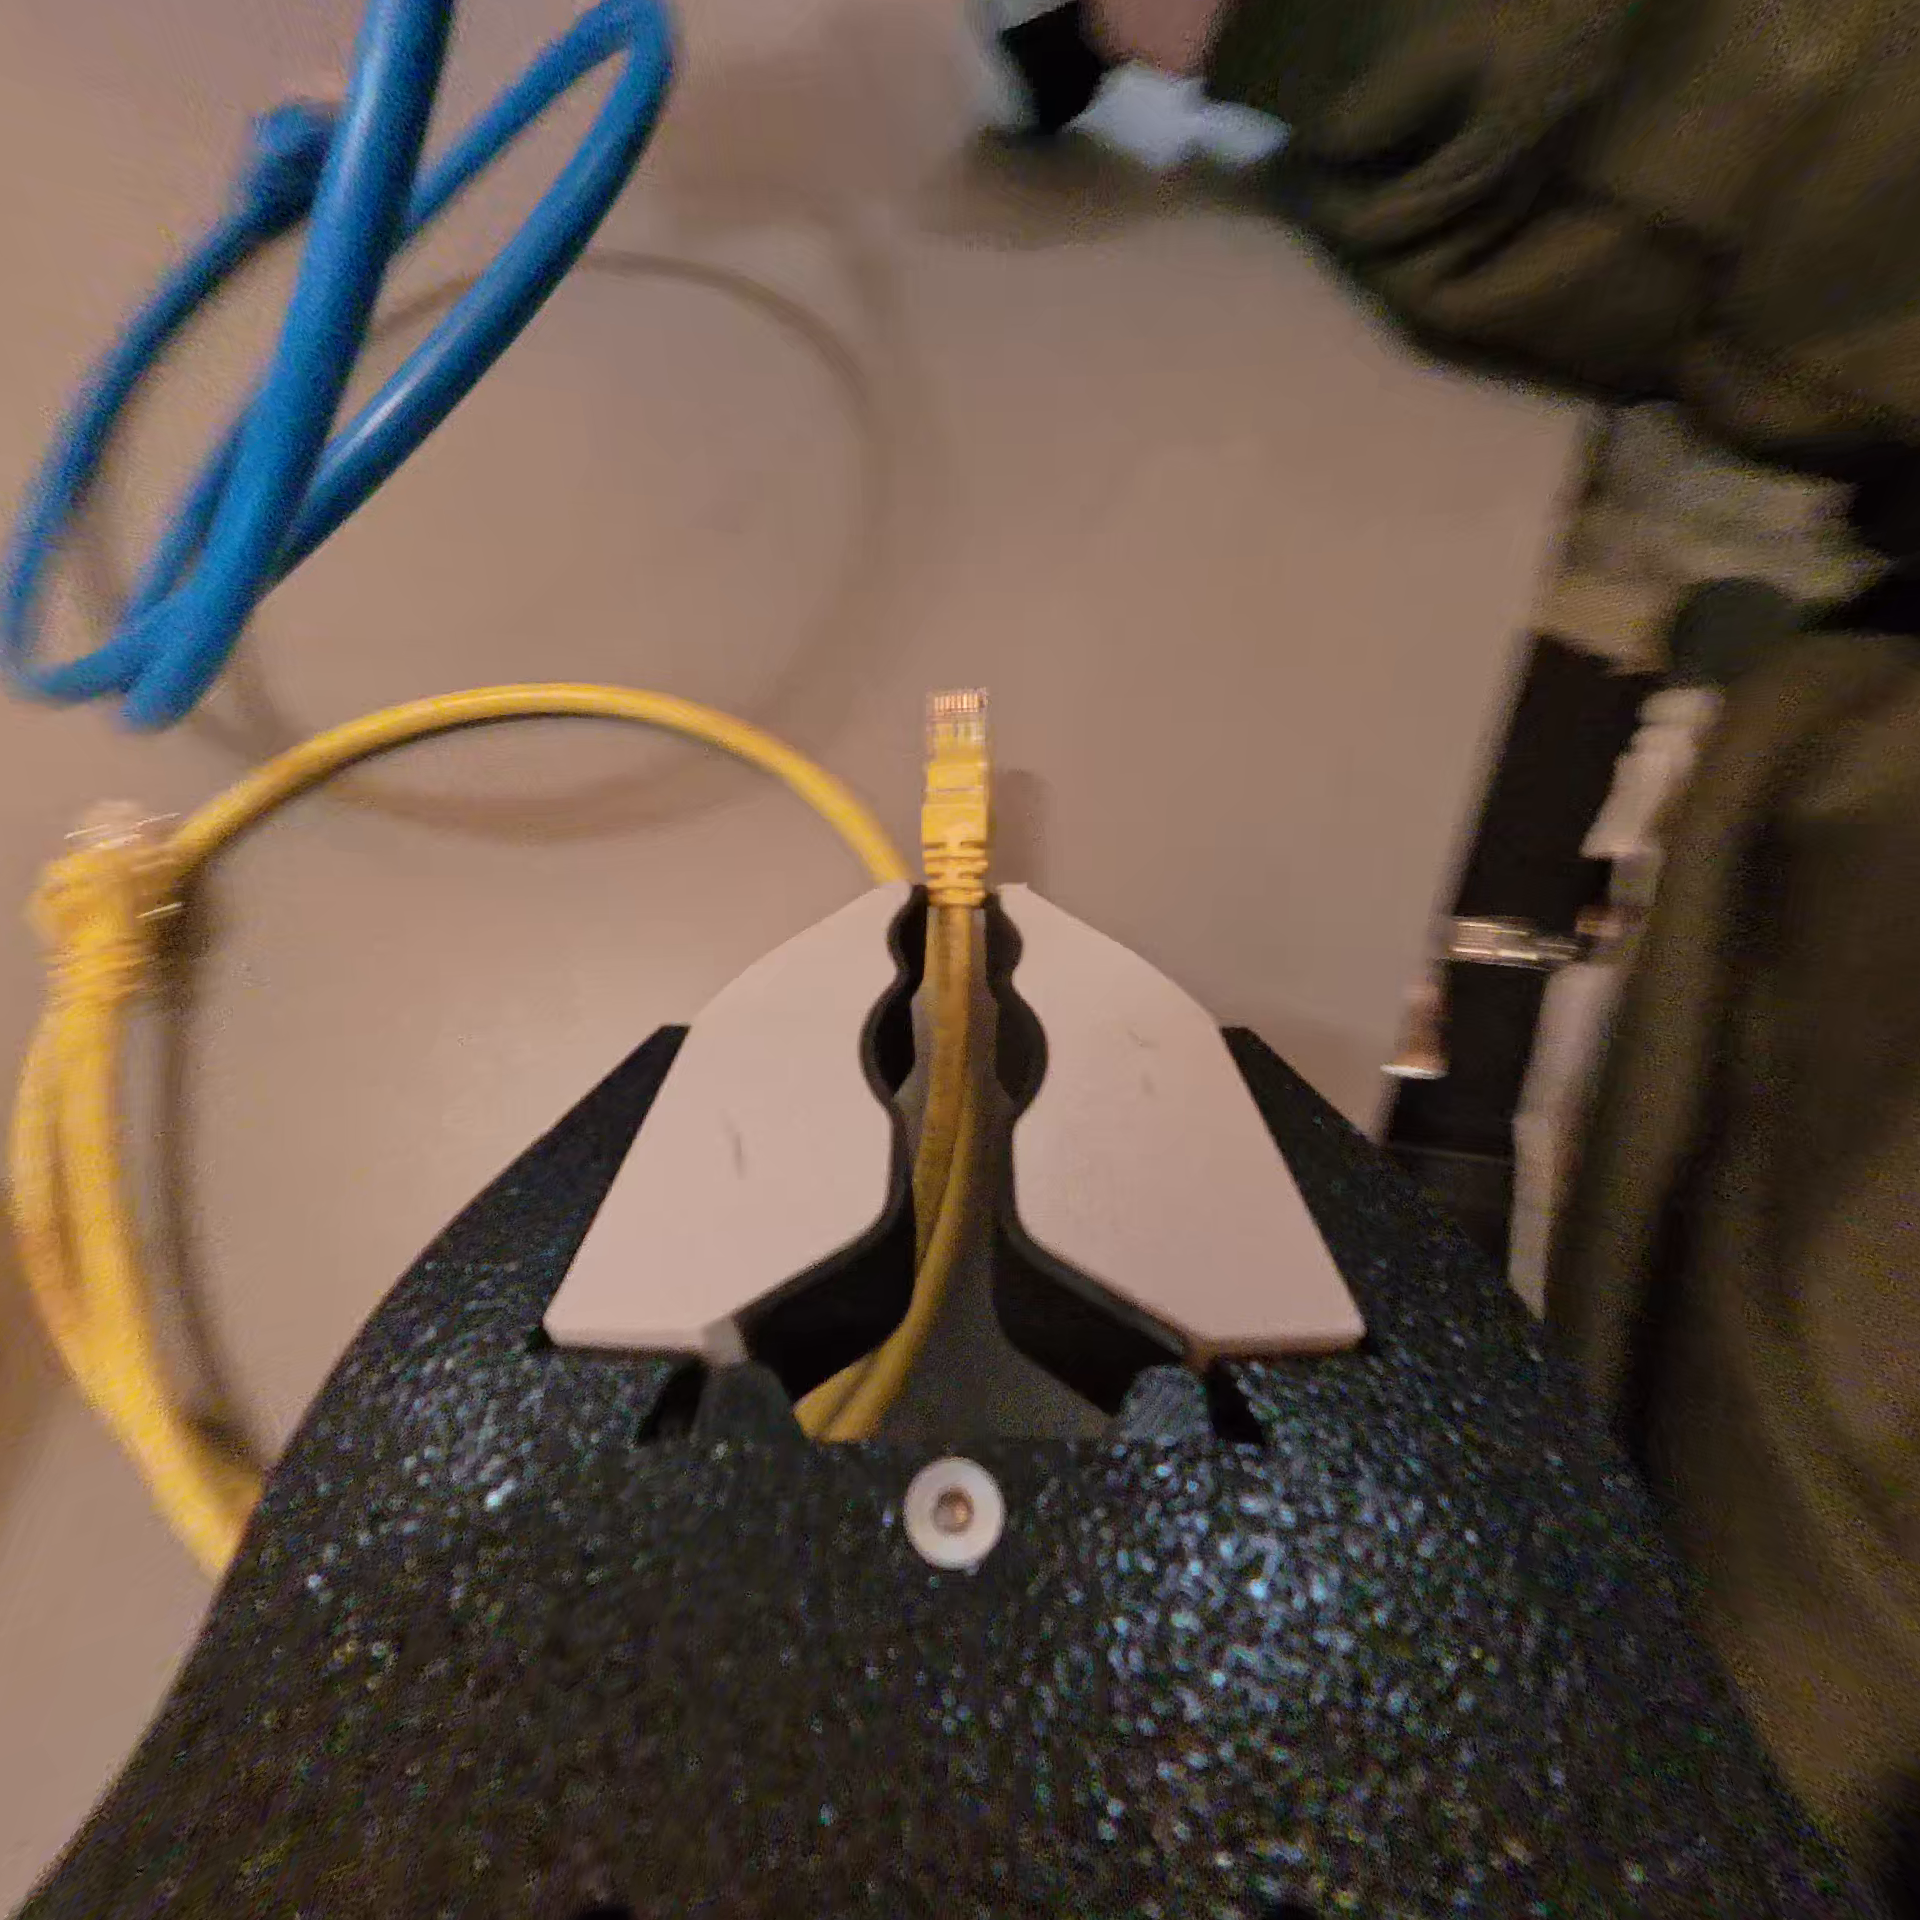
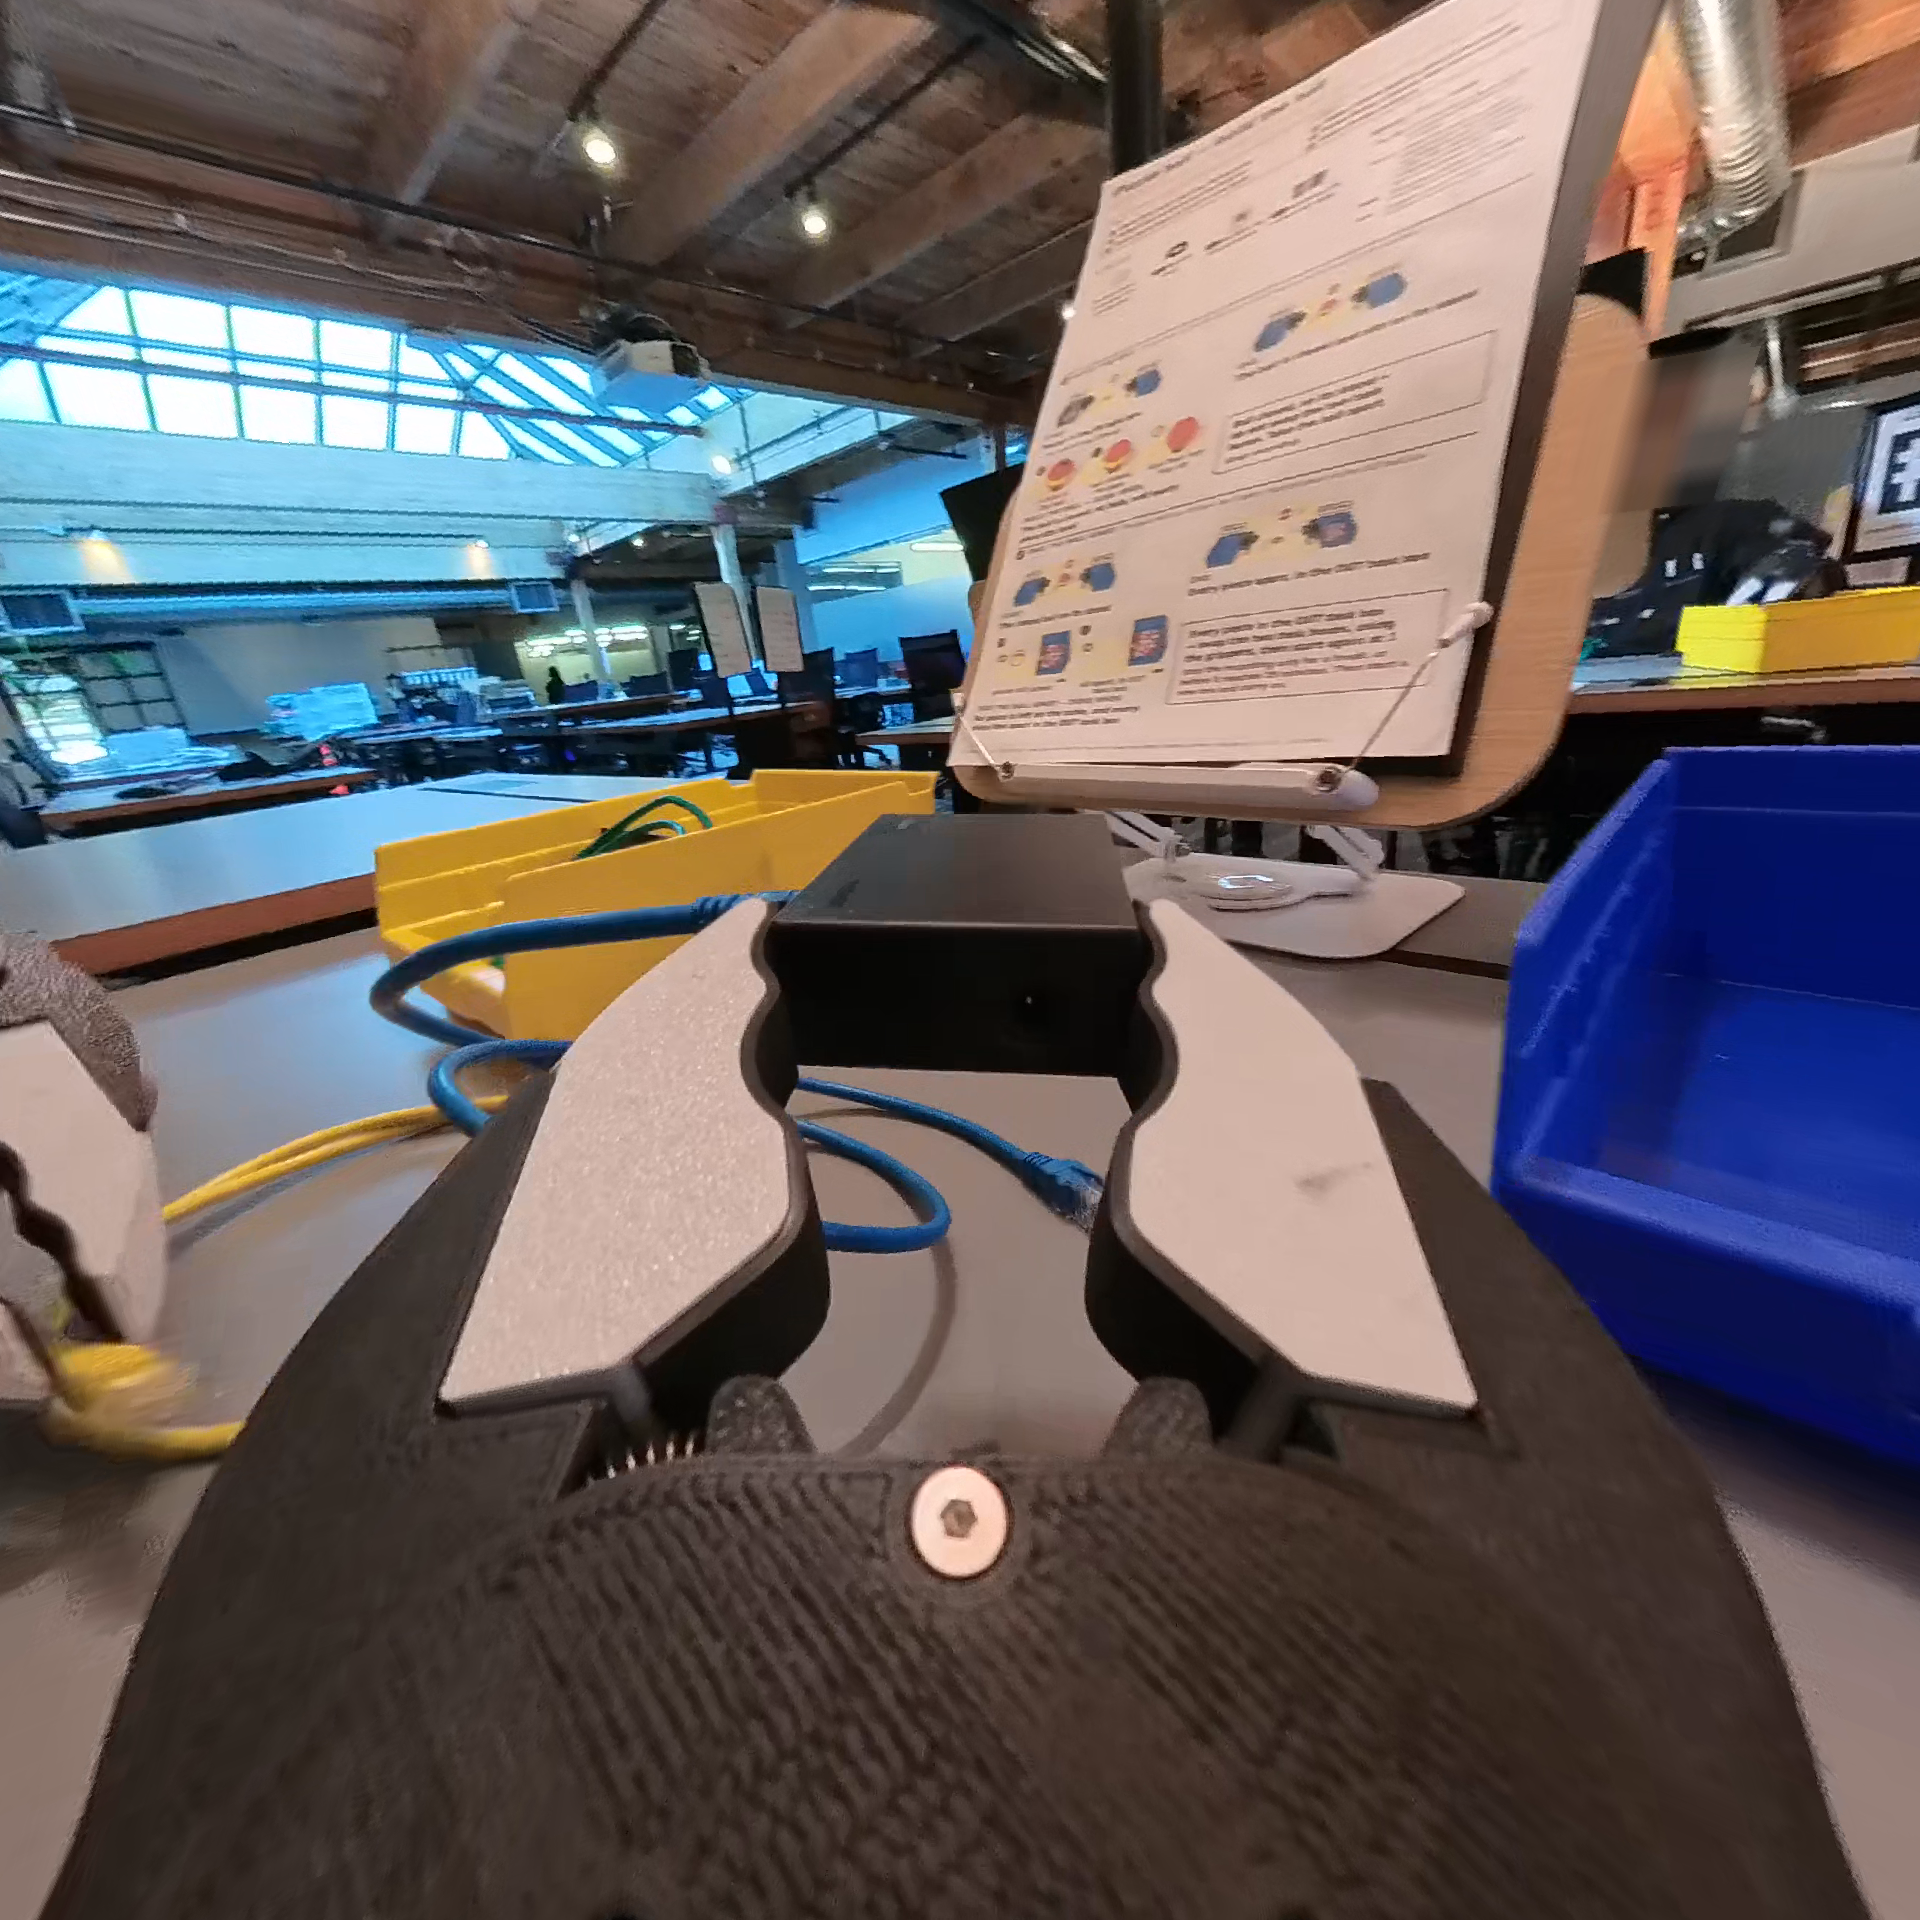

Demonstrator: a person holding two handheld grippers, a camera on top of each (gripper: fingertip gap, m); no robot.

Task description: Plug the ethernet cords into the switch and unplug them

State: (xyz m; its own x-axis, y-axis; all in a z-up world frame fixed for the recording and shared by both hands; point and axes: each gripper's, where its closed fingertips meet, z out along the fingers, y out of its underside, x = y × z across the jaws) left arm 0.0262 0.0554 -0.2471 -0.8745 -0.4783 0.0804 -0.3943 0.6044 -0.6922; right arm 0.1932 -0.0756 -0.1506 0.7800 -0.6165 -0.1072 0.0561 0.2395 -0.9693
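My left gripper (image 1: 956, 896) is shut on a yellow ethernet cord (image 1: 520, 707). Its plug (image 1: 957, 774) sticks out past the fingertips, over the beige table. The cord's other plug (image 1: 109, 847) hangs at the left. A coiled blue ethernet cord (image 1: 312, 364) lies beyond it. In the right wrist view my right gripper (image 2: 956, 920) has its fingertips pressed on either side of the black switch (image 2: 956, 977), which sits on the table. The blue cord (image 2: 883, 1143) loops under it, with a loose plug (image 2: 1065, 1184). The left gripper (image 2: 62, 1247) shows at the far left with the yellow cord (image 2: 312, 1148).
A yellow bin (image 2: 623, 894) with a green cable stands behind the switch on the left. A blue bin (image 2: 1714, 1091) stands close on the right. A document stand (image 2: 1247, 468) rises behind the switch. A person's olive sleeve (image 1: 1662, 260) fills the right of the left wrist view. The grippers' ends are close to 25 centimeters from one another.
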